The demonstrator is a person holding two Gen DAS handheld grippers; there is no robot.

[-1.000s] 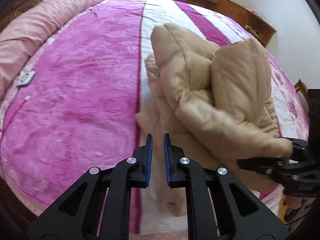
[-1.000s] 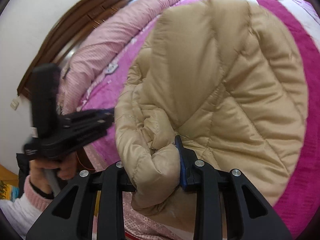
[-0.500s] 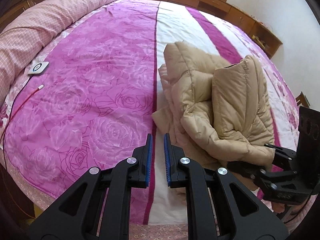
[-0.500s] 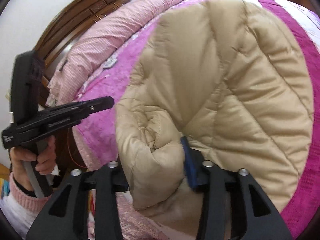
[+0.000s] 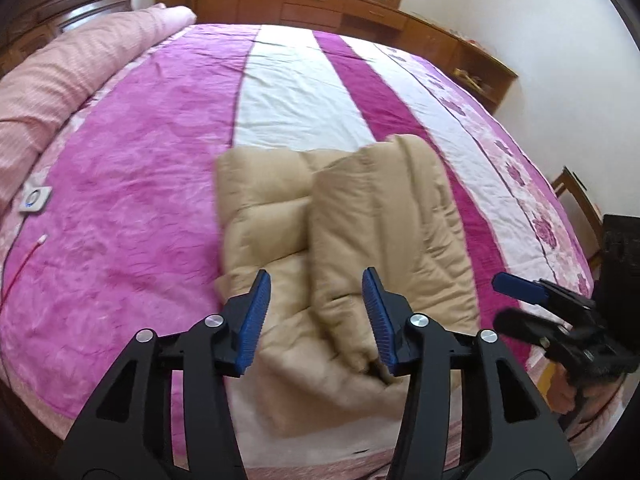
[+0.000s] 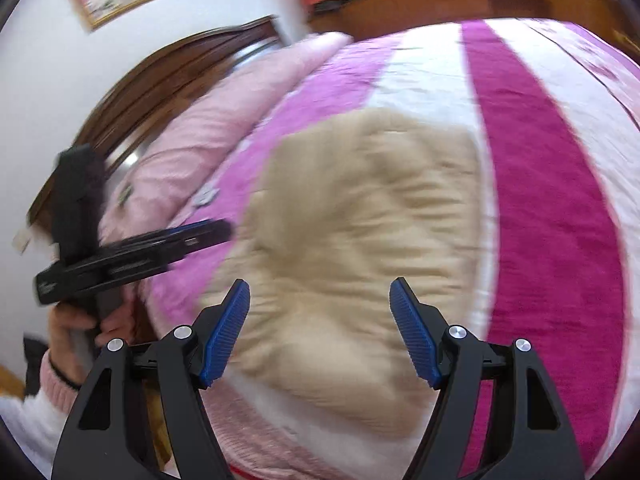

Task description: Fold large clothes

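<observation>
jacket (image 5: 352,240) folded on bed (image 5: 140,208), both tongs just opening, empty.

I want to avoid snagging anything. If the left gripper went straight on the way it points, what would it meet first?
Probably the beige padded jacket on the bed: it lies directly ahead of the open left gripper.

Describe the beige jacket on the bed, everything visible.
The beige jacket is a puffy quilted garment with a smooth, slightly shiny shell, folded into a compact bundle of two padded panels side by side, with a seam between them. It lies flat near the bed's near edge, on the white stripe of the pink bedspread. Nothing grips it: both sets of tongs, left and right, have just been opening and hang clear of it.
</observation>
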